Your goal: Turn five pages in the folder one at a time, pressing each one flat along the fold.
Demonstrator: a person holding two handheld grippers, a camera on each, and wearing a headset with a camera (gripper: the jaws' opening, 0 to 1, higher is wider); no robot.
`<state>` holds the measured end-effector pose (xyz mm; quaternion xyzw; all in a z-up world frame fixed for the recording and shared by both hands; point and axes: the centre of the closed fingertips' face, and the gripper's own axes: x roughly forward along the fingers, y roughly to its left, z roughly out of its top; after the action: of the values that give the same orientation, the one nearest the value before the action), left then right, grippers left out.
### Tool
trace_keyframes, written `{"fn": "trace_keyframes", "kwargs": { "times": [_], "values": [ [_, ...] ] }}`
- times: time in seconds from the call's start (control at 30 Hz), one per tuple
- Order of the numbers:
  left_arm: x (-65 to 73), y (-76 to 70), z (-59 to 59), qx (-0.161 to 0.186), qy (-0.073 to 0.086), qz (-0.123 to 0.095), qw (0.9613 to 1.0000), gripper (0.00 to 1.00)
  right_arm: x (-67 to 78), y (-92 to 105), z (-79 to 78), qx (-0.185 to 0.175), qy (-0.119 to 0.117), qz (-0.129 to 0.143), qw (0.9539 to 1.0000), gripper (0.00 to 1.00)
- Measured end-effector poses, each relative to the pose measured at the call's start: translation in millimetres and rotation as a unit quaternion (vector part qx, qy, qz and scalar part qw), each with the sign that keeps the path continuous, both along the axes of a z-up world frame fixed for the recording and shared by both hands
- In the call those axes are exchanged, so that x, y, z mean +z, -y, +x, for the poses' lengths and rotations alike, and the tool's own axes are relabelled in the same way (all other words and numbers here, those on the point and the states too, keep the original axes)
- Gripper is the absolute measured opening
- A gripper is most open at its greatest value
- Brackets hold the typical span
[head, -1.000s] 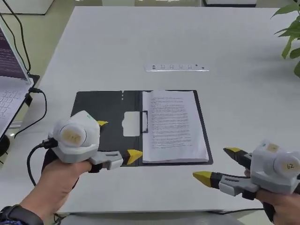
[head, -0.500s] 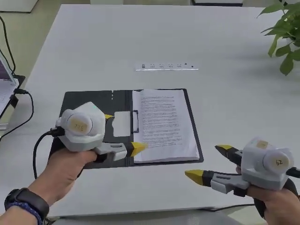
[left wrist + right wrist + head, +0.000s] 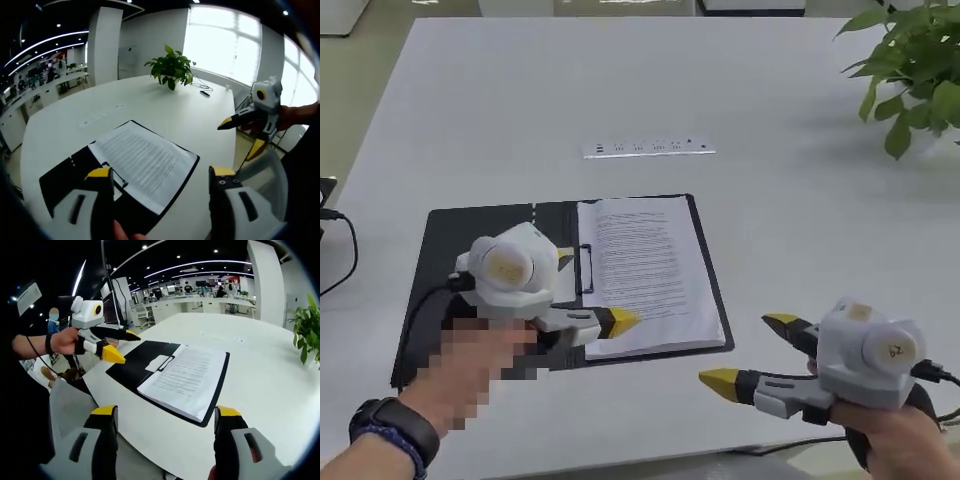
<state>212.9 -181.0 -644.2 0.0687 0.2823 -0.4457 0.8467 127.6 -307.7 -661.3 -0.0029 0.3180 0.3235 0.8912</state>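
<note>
Folder (image 3: 460,240) open flat on the white table (image 3: 800,200).
We see it centre-left in the head view, page stack (image 3: 645,265) on its right half. Left gripper (image 3: 592,288) sits over its lower edge, right gripper (image 3: 750,350) at lower right off the folder, both with jaws spread and empty.

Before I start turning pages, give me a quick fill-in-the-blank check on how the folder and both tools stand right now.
1. The folder lies ___ on the table.
2. In the head view, the page stack sits on the folder's ___ half.
3. The left tool and the right tool both have their jaws apart and hold ___.
4. Beyond the folder lies a white power ___.

Missing words: open; right; nothing; strip
</note>
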Motion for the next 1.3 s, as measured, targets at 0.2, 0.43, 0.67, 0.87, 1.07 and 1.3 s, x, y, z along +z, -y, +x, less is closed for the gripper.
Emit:
{"fn": "trace_keyframes", "kwargs": {
  "times": [0.2,0.43,0.67,0.87,1.07,1.3],
  "values": [
    [-7.5,19.0,4.7,-0.019,-0.003,0.006,0.9998,0.77,-0.7,1.5,0.8,-0.003,-0.001,0.003,1.0,0.78],
    [-18.4,38.2,11.0,-0.049,-0.002,0.03,0.9983,0.77,-3.4,4.6,0.8,-0.005,-0.005,0.005,1.0,0.78],
    [-22.9,56.3,21.6,-0.059,-0.004,0.039,0.9975,0.77,-2.0,7.7,1.1,-0.008,-0.002,0.009,0.9999,0.78],
    [-27.1,80.8,32.9,-0.058,-0.007,0.033,0.9978,0.76,-3.5,10.4,2.4,-0.012,-0.005,0.01,0.9999,0.77],
    [-49.1,98.0,34.1,-0.067,-0.018,0.05,0.9964,0.76,-6.4,13.0,2.6,-0.015,-0.008,0.012,0.9998,0.77],
    [-83.2,109.0,27.4,-0.073,-0.035,0.085,0.9931,0.76,-10.5,15.7,1.5,-0.018,-0.014,0.013,0.9996,0.76]
  ]
}}
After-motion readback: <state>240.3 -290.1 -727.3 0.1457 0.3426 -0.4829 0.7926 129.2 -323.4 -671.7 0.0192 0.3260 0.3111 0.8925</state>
